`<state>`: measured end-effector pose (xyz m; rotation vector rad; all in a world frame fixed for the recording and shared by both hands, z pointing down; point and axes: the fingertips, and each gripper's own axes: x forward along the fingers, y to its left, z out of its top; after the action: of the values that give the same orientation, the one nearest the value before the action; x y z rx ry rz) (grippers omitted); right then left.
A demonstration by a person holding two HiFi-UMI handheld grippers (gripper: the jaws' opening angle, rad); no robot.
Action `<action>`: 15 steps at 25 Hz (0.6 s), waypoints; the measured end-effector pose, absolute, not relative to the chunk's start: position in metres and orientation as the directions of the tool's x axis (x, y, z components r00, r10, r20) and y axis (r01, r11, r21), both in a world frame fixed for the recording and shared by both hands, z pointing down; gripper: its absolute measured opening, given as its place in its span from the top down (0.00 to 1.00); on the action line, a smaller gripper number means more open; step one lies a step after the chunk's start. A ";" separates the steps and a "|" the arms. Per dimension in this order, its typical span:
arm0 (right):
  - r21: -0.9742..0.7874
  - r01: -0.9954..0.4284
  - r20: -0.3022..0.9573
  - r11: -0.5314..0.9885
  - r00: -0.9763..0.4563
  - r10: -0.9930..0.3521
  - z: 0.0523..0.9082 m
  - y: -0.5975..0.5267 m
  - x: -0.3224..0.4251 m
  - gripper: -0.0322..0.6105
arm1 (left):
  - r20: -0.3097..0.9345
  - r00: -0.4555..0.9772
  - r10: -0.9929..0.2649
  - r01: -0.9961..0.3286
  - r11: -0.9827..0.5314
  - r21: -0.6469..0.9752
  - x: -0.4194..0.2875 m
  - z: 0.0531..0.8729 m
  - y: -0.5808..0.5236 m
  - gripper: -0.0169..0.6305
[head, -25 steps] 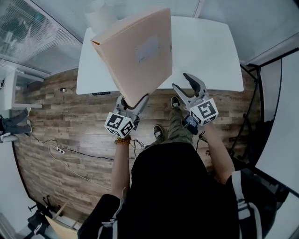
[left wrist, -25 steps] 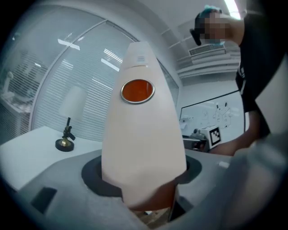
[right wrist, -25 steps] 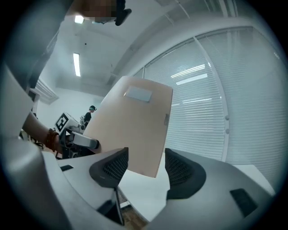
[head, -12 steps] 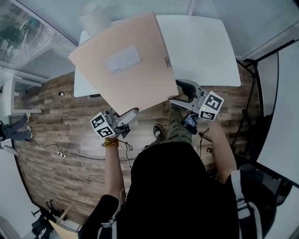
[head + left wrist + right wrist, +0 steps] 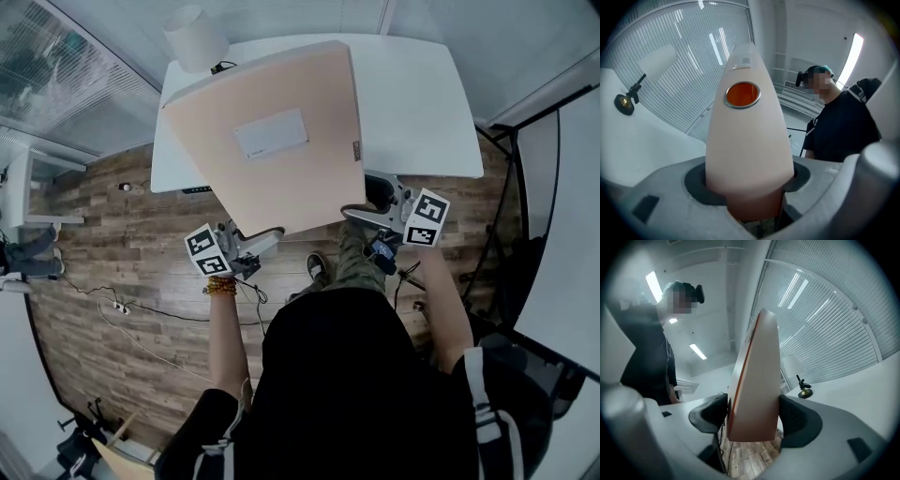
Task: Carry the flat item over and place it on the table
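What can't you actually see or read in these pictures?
- Head view: the binder hides much of the table beneath it.
- Head view: print on the binder's label is too small to read.
- Left gripper view: the binder's spine blocks whatever lies straight ahead.

Right claw (image 5: 754,417), jaws just widened, clamping upright peach binder (image 5: 758,376).

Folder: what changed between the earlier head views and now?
The folder tipped from steeply raised to flatter, above the table. The right hand-held gripper, apart before, has just been opening its jaws and now clamps the folder's near corner. The left hand-held gripper kept its grip.
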<state>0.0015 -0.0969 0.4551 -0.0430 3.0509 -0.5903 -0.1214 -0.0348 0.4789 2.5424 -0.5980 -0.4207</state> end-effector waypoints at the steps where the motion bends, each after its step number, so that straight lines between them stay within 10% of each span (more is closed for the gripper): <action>1: -0.378 -0.026 -0.028 0.925 -0.999 -0.039 0.456 -0.096 0.003 0.47 | -0.179 0.859 -0.479 -0.327 -0.784 0.528 -0.121 0.480 -0.035 0.54; 15: -0.438 -0.099 0.014 0.893 -0.995 -0.104 0.475 -0.094 0.010 0.47 | -0.151 0.872 -0.466 -0.296 -0.747 0.595 -0.114 0.496 -0.037 0.54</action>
<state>0.0104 -0.0941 0.4752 -0.1635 3.0475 -0.7049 -0.1141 -0.0366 0.4956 2.4633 -0.5511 -0.3916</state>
